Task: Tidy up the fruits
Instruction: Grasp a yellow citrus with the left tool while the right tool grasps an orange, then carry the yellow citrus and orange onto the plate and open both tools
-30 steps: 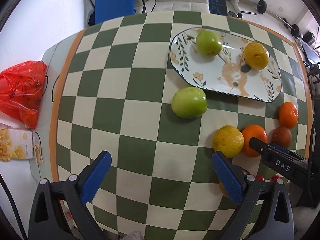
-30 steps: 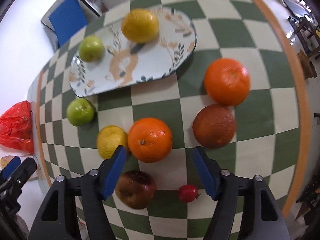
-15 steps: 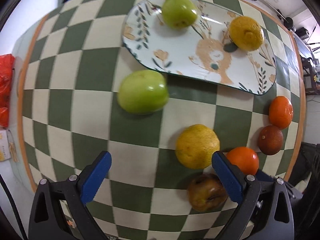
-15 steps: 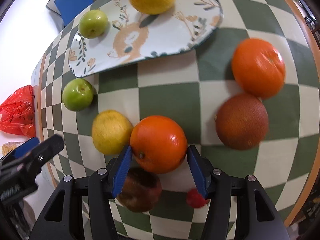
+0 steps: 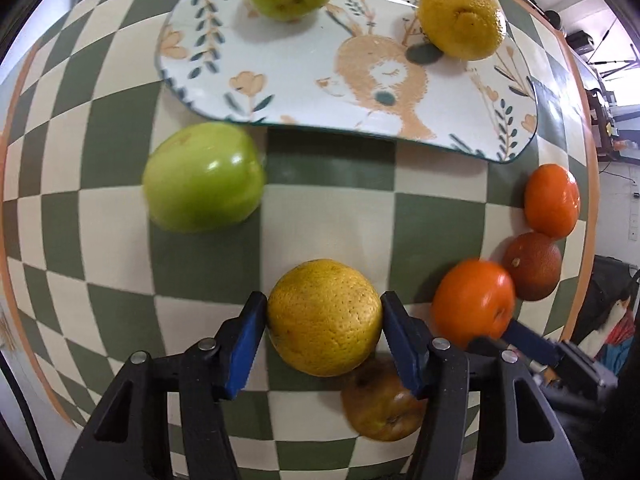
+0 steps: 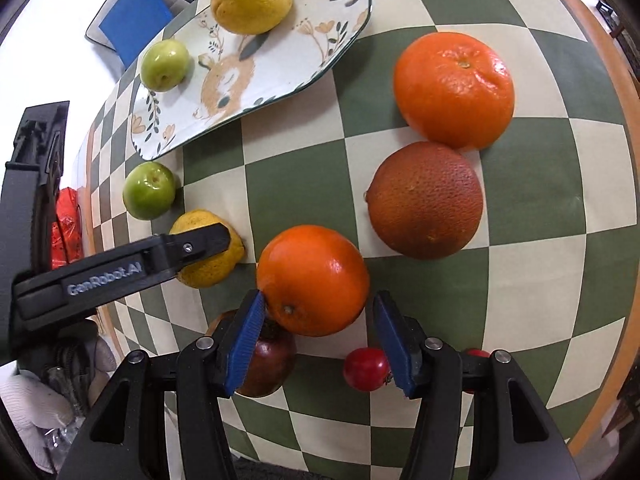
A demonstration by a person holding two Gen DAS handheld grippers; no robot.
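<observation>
Even, bright daylight; room corners beyond the table (image 5: 328, 168) blow out white. Glare streaks on the plate (image 5: 280, 80) near its upper rim, small highlights on the green apple (image 5: 204, 176) below the plate. Soft short shadows under fruit. Strong fisheye bowing: checks curve toward the black circular vignette. Motion blur smears the apple and the orange (image 5: 474, 300); right wrist view is sharper, its orange (image 6: 312, 280) crisp.

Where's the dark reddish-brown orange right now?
Right wrist view, right of centre on the checkered cloth: the dark orange sits between two bright oranges, nearer and farther.
</observation>
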